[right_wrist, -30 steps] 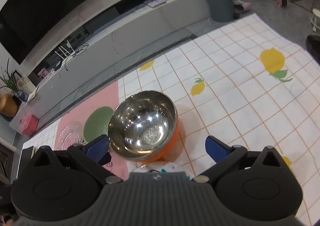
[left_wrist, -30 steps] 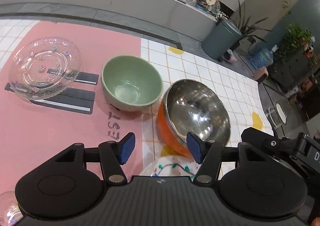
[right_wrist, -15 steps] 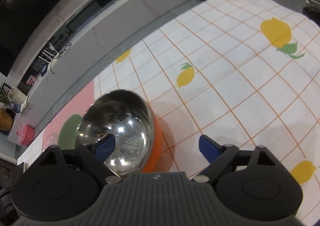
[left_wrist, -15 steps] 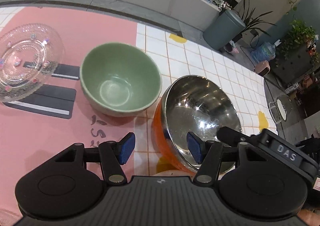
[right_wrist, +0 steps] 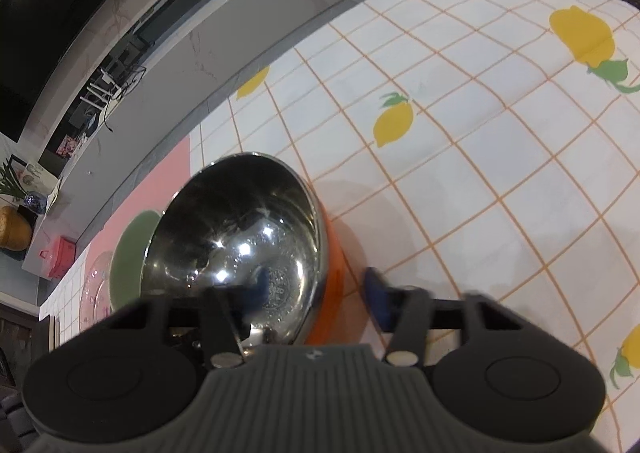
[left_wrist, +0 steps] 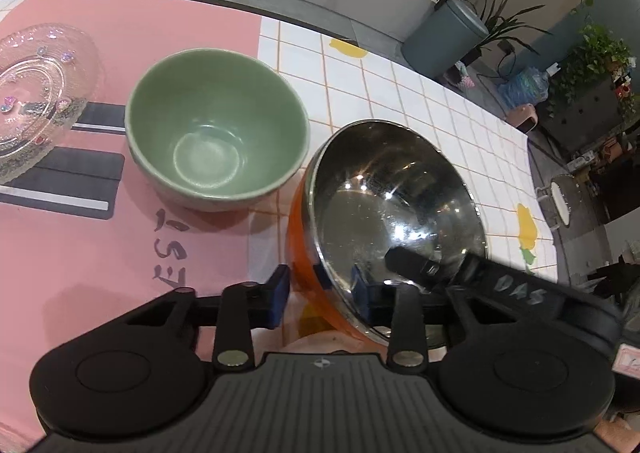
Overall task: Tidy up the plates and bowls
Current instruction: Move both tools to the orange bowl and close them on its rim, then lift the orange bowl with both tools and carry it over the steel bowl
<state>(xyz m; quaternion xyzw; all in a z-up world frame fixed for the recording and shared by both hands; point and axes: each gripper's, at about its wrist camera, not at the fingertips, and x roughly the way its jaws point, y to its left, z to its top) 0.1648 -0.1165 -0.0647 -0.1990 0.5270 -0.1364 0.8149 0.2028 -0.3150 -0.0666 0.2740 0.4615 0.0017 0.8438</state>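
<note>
Left gripper [left_wrist: 320, 295]: blue pads apart, one on each side of the near wall of the orange bowl with steel lining [left_wrist: 384, 213]; left pad outside against or just beside the orange skin, right pad inside the rim; whether they pinch the wall cannot be told. Right gripper [right_wrist: 316, 293]: fingers also apart and straddling the same bowl's rim, left pad inside over the polished steel, right pad outside and clear of the orange wall, a gap showing between them. In the left wrist view the right gripper's black finger [left_wrist: 420, 263] lies across the steel interior at about 4 o'clock of the bowl. The bowl sits tilted, its opening leaning toward the cameras, on the white lemon-print tablecloth [right_wrist: 500, 133]. At roughly 10 o'clock from the orange bowl, just beside it and possibly touching, stands the green ceramic bowl [left_wrist: 216, 129], upright, on the pink mat [left_wrist: 100, 245]. Further out at 9 to 10 o'clock, a clear glass plate [left_wrist: 36, 101] with small coloured dots rests on the mat, over black printed bars, apart from the green bowl. Beyond the table at 1 o'clock: a grey-blue bin [left_wrist: 444, 39] and potted plants [left_wrist: 592, 57]. Right wrist view shows a dark TV screen [right_wrist: 52, 13] at 11 o'clock.
</note>
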